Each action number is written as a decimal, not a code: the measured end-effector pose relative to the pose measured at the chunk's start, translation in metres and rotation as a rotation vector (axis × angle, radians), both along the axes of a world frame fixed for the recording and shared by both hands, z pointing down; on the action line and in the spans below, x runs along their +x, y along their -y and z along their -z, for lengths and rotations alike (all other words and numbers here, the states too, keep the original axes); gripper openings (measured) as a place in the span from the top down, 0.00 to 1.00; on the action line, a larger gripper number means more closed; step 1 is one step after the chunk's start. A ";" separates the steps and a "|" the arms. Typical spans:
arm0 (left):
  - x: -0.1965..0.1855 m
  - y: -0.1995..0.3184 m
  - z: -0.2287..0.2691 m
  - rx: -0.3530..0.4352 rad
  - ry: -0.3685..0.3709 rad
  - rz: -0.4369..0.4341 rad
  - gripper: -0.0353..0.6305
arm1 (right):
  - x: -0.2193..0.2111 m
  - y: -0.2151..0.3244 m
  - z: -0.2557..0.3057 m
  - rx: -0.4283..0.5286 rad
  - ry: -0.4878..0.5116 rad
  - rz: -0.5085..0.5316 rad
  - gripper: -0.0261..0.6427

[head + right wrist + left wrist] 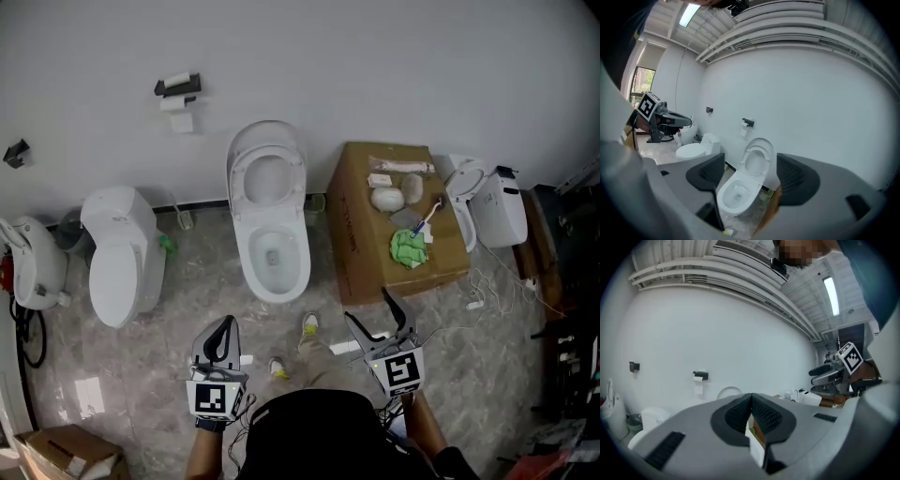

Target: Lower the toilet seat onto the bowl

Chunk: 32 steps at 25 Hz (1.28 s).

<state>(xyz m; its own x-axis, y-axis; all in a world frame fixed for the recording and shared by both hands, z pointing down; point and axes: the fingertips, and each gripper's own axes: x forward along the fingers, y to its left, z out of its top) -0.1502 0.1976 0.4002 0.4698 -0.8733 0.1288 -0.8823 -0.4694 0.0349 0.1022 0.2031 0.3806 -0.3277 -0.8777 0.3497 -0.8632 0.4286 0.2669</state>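
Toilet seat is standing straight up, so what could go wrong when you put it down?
The toilet seat leans upright against its lid, so the open right gripper might hook both and bring the lid down too. Let go early, and the seat could slam onto the bowl. The cardboard box stands close beside the toilet, so the gripper could bump it.
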 end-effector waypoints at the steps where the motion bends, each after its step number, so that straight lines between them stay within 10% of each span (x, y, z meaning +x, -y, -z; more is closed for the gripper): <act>1: 0.000 0.006 -0.001 -0.002 0.005 0.005 0.94 | 0.000 0.010 -0.004 -0.007 -0.002 0.009 0.44; 18: 0.063 0.159 0.008 -0.046 0.024 0.195 0.94 | 0.060 0.259 -0.097 -0.095 0.013 0.149 0.47; 32: 0.061 0.194 -0.032 -0.115 0.002 0.248 0.94 | 0.025 0.414 -0.177 -0.188 -0.074 0.227 0.47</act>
